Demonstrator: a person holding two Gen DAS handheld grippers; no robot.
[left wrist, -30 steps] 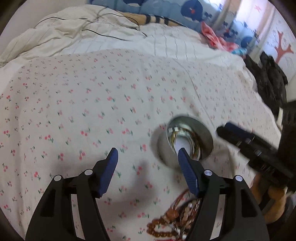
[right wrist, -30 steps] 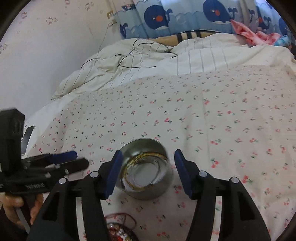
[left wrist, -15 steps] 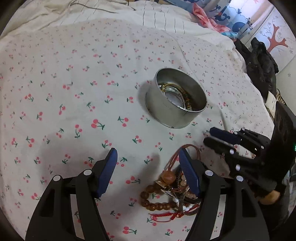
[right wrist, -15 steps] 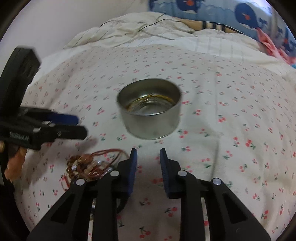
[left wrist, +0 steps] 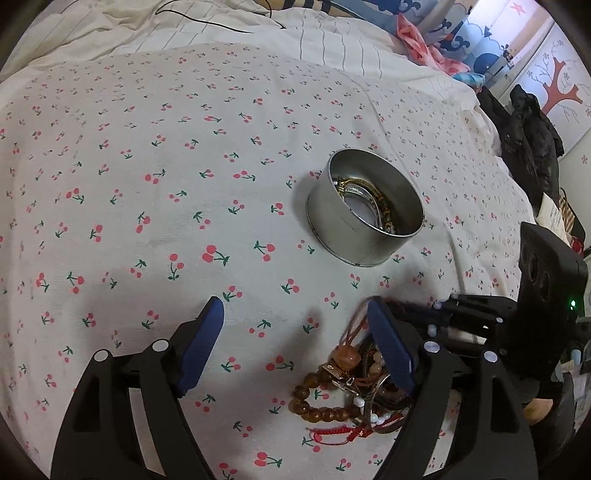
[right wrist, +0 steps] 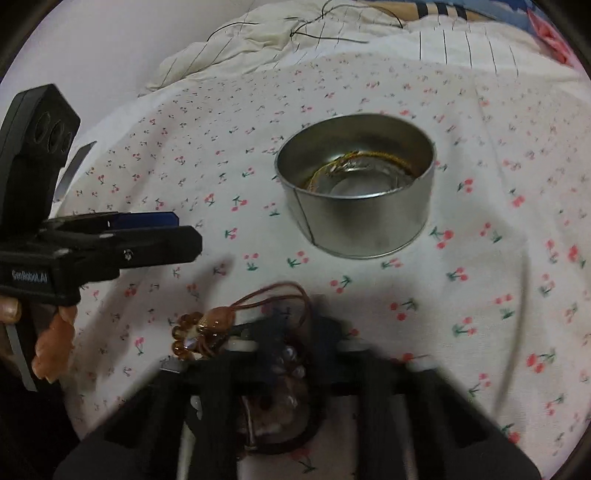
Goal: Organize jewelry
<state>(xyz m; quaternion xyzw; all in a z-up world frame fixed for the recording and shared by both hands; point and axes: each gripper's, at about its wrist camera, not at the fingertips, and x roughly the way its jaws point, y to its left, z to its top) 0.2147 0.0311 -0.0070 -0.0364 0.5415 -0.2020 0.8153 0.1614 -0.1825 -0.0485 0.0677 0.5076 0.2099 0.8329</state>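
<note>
A round metal tin (left wrist: 364,210) stands on the cherry-print bedsheet and holds gold bangles (left wrist: 373,192); it also shows in the right wrist view (right wrist: 360,184). A heap of bracelets and bead strings (left wrist: 347,384) lies in front of it, with brown beads, a brown cord and a red cord. My left gripper (left wrist: 295,328) is open and empty, hovering just left of the heap. My right gripper (right wrist: 295,332) is down on the heap (right wrist: 207,332), its fingers nearly together around some strands; the motion blur hides the contact.
The bedsheet (left wrist: 147,184) covers the bed. A rumpled duvet with a black cable (right wrist: 303,29) lies at the back. Dark clothes (left wrist: 528,140) hang past the bed's right edge.
My right gripper has dropped from above the tin to the bracelet heap and closed its fingers from wide open to almost shut. My left gripper pulled back toward the heap and stayed open.
</note>
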